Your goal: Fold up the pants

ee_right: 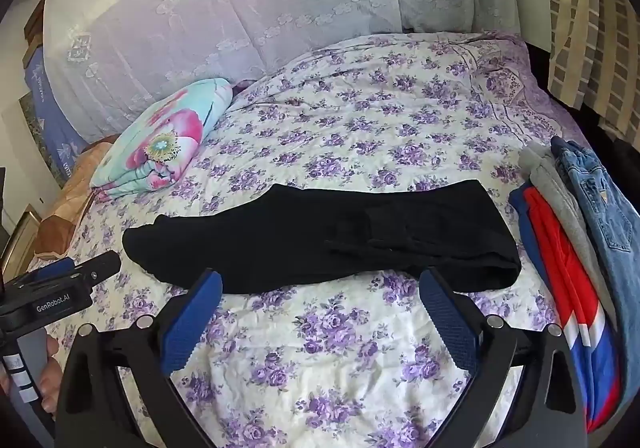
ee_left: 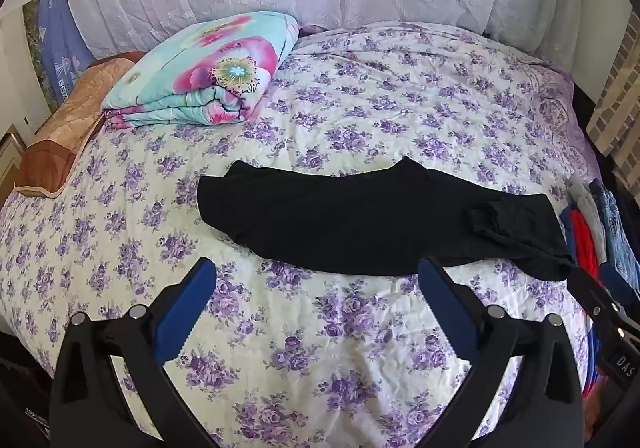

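The black pants [ee_left: 360,220] lie long and flat across the middle of the flowery bedspread [ee_left: 360,108], I think so both ends are easy to reach and fold over. My left gripper [ee_left: 316,288] and my right gripper [ee_right: 320,296] hang just above the near edge of the pants, both spread wide and holding nothing. There is lots of bare bed in front and behind, but the stack of clothes [ee_right: 568,228] sits close by the right end and the folded flower blanket [ee_left: 208,68] is far off to the left.
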Demonstrator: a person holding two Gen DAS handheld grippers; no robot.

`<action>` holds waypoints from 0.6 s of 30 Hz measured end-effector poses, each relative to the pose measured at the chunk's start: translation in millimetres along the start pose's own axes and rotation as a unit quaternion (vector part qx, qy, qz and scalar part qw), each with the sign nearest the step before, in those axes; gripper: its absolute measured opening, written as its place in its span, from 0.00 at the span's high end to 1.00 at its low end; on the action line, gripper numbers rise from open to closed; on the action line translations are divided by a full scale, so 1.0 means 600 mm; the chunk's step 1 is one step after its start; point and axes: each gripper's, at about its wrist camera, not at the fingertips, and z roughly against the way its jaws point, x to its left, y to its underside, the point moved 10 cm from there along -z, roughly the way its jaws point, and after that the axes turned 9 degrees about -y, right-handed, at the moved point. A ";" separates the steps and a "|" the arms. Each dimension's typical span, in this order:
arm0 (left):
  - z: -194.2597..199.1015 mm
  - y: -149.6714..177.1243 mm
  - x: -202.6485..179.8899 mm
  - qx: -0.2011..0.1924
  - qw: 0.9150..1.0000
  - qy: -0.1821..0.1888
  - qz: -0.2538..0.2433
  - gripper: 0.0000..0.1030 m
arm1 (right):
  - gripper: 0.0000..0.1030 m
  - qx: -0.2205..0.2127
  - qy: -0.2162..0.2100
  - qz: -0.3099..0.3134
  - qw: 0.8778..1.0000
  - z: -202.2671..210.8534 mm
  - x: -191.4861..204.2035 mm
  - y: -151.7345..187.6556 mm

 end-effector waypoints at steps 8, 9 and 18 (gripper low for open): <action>0.002 0.001 -0.002 0.007 1.000 -0.004 0.003 0.04 | 0.03 0.000 -0.022 0.000 1.000 0.013 0.014 0.011; 0.003 0.002 -0.004 0.008 1.000 -0.006 0.003 0.04 | 0.03 -0.004 -0.025 -0.004 1.000 0.015 0.010 0.014; -0.010 0.003 0.002 0.010 1.000 -0.003 0.000 0.04 | 0.03 -0.009 -0.035 -0.011 0.999 0.020 0.015 0.009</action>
